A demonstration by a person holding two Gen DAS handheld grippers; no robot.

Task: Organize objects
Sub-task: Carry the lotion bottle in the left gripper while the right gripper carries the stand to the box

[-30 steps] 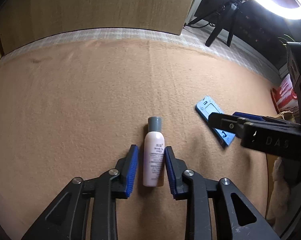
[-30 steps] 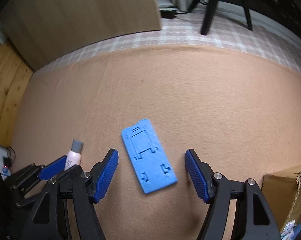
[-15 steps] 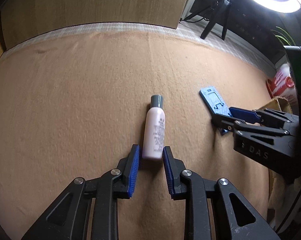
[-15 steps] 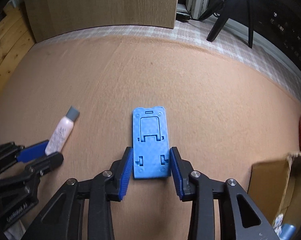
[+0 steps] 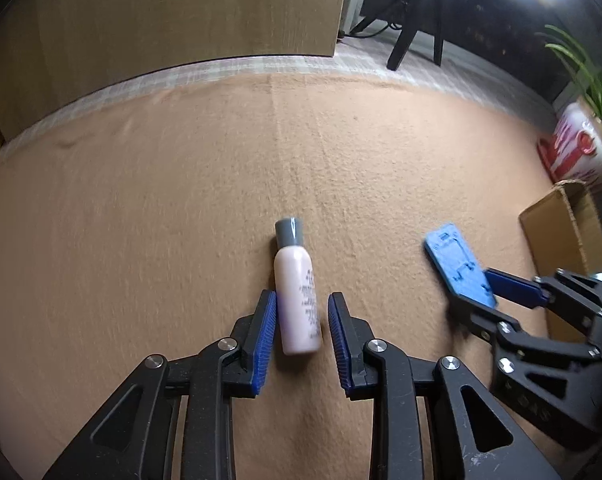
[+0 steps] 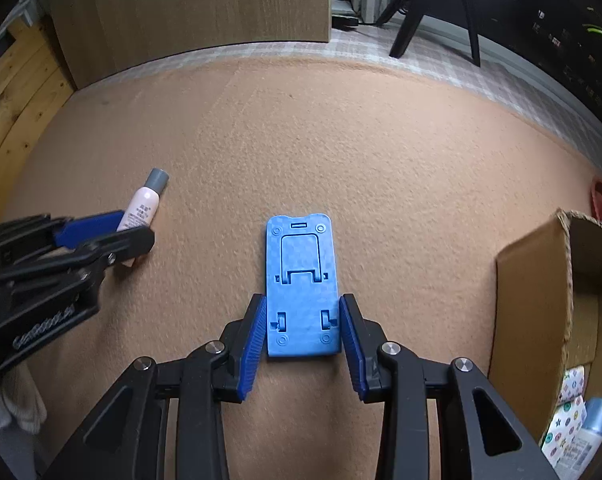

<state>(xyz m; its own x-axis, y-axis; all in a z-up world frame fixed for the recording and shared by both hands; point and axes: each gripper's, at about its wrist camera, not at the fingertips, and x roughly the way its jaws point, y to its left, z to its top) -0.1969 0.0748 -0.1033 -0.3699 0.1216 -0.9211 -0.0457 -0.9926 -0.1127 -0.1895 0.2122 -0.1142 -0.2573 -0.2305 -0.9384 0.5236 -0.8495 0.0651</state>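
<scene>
A small pink bottle (image 5: 295, 292) with a grey cap lies on the tan blanket, cap pointing away. My left gripper (image 5: 302, 296) straddles its lower half. The left pad touches the bottle, a thin gap shows at the right pad, and the jaws are opening slightly. In the right wrist view the same bottle (image 6: 143, 206) sits between the left gripper's (image 6: 133, 227) fingers. My right gripper (image 6: 304, 300) is shut on the near end of a flat blue phone stand (image 6: 301, 272), both pads pressed on its long edges. The stand (image 5: 457, 264) also shows at the right of the left wrist view.
An open cardboard box (image 6: 533, 300) stands at the right edge of the blanket (image 6: 341, 140), with a patterned pack and a small bottle (image 6: 573, 420) near it. A wooden cabinet (image 6: 205, 12) and black tripod legs (image 6: 433, 8) stand beyond the far edge. A red and white container (image 5: 573, 152) sits far right.
The right gripper's wide jaws closed onto the blue stand. The left gripper drew back to the bottle's base, then slid forward along it again. The cardboard box came into the left wrist view.
</scene>
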